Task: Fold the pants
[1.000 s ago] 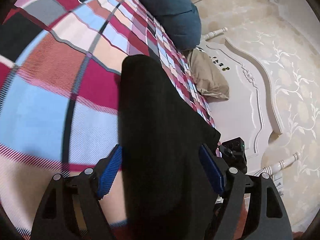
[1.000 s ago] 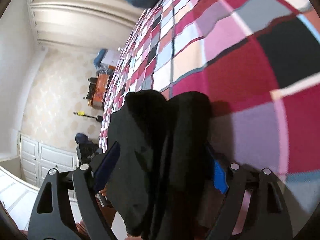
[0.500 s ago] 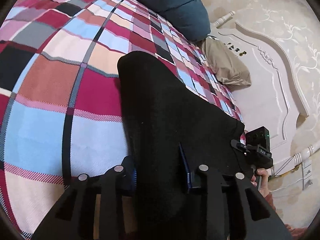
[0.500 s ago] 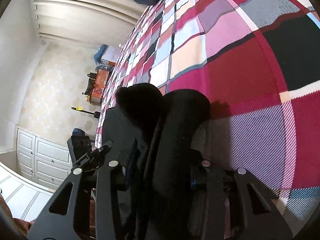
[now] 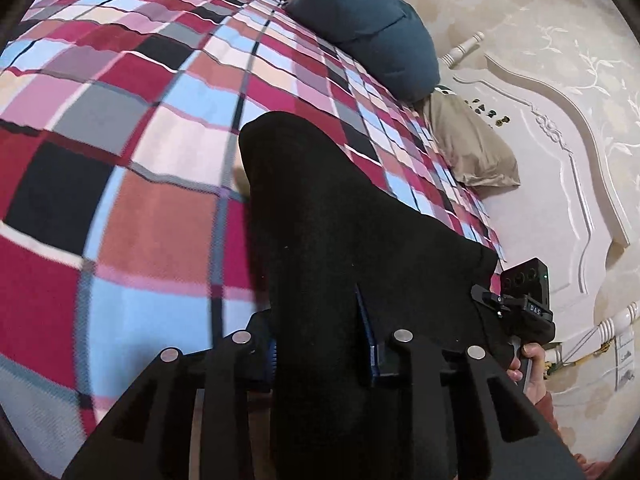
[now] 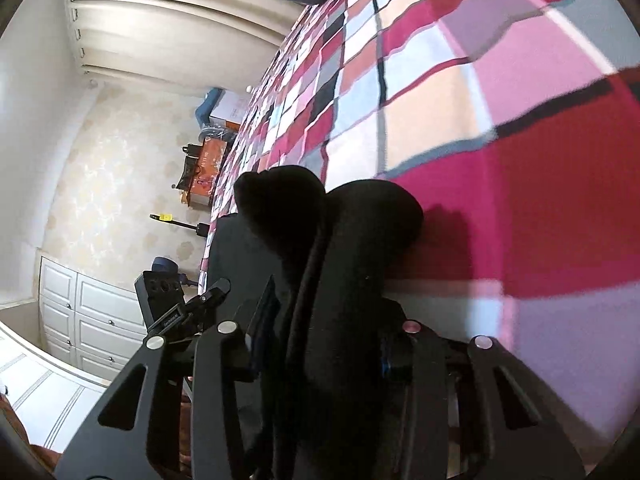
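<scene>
Bedroom, checked bedspread: we list black pants lying on it near the white headboard. Left gripper clamped on the pants' near edge; right gripper likewise pinching bunched fabric. Blue cushion, beige pillow beyond.

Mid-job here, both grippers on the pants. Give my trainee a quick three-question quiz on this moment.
1. True or false: the left gripper is shut on the black pants.
2. What lies beside the blue pillow at the head of the bed: A) a beige pillow, B) a towel, C) a book?
3. Fill in: the pants lie on a ____ bedspread.

Key:
1. True; the right gripper is clamped on them too.
2. A, the beige pillow.
3. Plaid.
</scene>
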`<state>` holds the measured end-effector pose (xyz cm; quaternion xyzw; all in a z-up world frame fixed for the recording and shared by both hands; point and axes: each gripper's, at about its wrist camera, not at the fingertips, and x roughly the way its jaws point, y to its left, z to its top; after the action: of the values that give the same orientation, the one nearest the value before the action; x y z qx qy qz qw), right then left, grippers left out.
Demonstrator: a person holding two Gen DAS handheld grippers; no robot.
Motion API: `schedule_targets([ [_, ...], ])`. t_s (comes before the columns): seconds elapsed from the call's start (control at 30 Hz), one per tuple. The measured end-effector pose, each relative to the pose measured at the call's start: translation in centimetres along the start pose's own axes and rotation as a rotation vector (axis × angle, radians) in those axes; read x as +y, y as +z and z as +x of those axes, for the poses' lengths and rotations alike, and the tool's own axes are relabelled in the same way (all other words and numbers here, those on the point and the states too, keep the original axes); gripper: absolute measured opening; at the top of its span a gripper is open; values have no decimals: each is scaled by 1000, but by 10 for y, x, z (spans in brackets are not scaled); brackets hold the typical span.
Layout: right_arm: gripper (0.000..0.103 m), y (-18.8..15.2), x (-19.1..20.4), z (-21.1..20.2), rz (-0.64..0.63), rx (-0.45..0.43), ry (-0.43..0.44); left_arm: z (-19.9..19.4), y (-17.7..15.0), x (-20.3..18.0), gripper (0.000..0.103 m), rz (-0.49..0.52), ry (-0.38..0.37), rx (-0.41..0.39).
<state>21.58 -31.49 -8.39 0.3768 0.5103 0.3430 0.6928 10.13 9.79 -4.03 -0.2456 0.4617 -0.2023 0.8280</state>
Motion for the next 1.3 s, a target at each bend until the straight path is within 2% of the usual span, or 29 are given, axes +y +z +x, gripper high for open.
schedule_targets([
  [0.5,38,-5,-2,3,15,-8,36,-1,3,12,32,-23,-16,0],
  [0.8,41,-3,-5,3,29,-13,51,0,2,13,40,-19,-27,-6],
  [0.87,45,-3,-4,2,33,-14,54,2,2,16,56,-20,-52,3],
  [0.93,48,-3,-3,1,37,-17,56,3,2,19,65,-33,-110,15],
  [1.0,51,-3,-2,-3,40,-24,52,-1,4,24,66,-55,-162,2],
  [1.1,62,-2,-1,-12,46,-64,53,-6,11,35,66,-100,-219,-24],
  [1.3,75,18,-2,-10,64,-98,59,8,37,46,66,-143,-246,-19],
])
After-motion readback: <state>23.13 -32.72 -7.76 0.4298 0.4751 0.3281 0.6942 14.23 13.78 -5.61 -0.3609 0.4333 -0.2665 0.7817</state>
